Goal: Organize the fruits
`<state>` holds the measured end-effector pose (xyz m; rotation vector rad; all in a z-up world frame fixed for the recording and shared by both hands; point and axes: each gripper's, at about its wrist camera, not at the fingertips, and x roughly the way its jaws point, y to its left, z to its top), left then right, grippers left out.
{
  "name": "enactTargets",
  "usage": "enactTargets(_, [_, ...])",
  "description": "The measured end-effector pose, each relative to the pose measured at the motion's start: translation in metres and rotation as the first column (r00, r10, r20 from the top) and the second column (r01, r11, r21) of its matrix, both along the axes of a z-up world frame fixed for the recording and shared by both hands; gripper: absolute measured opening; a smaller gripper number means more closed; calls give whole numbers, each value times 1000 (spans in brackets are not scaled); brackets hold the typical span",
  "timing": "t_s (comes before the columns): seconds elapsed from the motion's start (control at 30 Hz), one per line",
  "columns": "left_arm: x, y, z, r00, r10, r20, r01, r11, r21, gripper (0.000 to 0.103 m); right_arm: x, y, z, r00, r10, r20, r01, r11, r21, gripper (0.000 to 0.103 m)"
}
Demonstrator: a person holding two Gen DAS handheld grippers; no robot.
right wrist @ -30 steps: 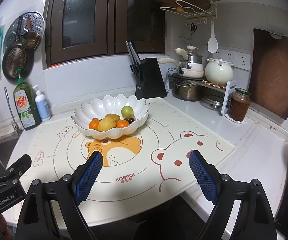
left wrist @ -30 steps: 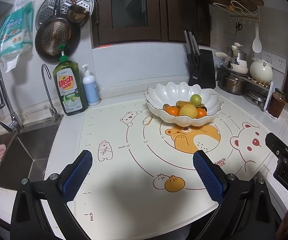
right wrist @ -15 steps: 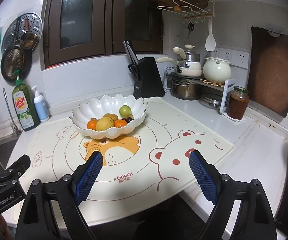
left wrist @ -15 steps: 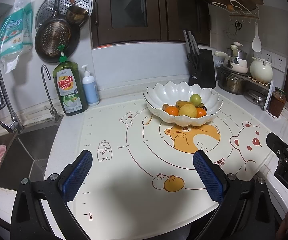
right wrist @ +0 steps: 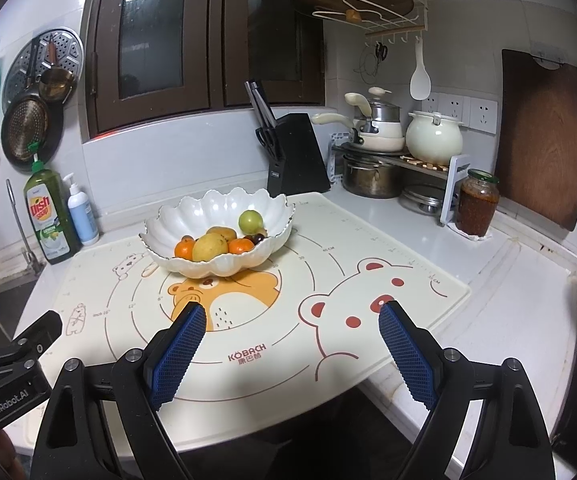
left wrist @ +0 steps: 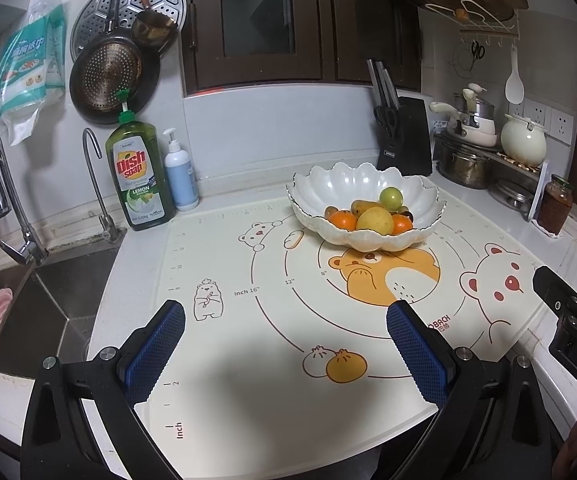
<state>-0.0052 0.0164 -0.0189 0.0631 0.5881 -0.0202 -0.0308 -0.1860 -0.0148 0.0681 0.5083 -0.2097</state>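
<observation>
White counter (left wrist: 224, 200) is covered by a bear-printed mat (left wrist: 272, 320), seen across the middle of both views. Near the frame center, a scalloped white bowl (left wrist: 340, 184) is set on the mat, and fruits (left wrist: 372, 216) are piled inside it. At the bottom edge, the left gripper (left wrist: 286, 344) is held wide open, gripping nothing; the right gripper (right wrist: 292, 344) is likewise spread and unloaded. Dish soap (left wrist: 138, 172) is stood at left.
</observation>
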Motion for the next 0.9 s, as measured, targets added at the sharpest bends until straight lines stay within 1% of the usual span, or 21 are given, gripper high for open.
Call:
enactTargets(0.37, [1, 0, -3, 1000, 3, -16, -3, 1000, -6, 103, 0, 0, -1, 1000, -1, 0, 1, 1000, 9, 89])
enactTargets(0.47, [2, -1, -4, 1000, -4, -28, 4, 1000, -20, 103, 0, 0, -1, 1000, -4, -2, 4, 1000, 11, 89])
enactTargets(0.9, [7, -4, -4, 1000, -2, -21, 2, 1000, -8, 103, 4, 1, -7, 1000, -11, -16, 12, 1000, 21, 89])
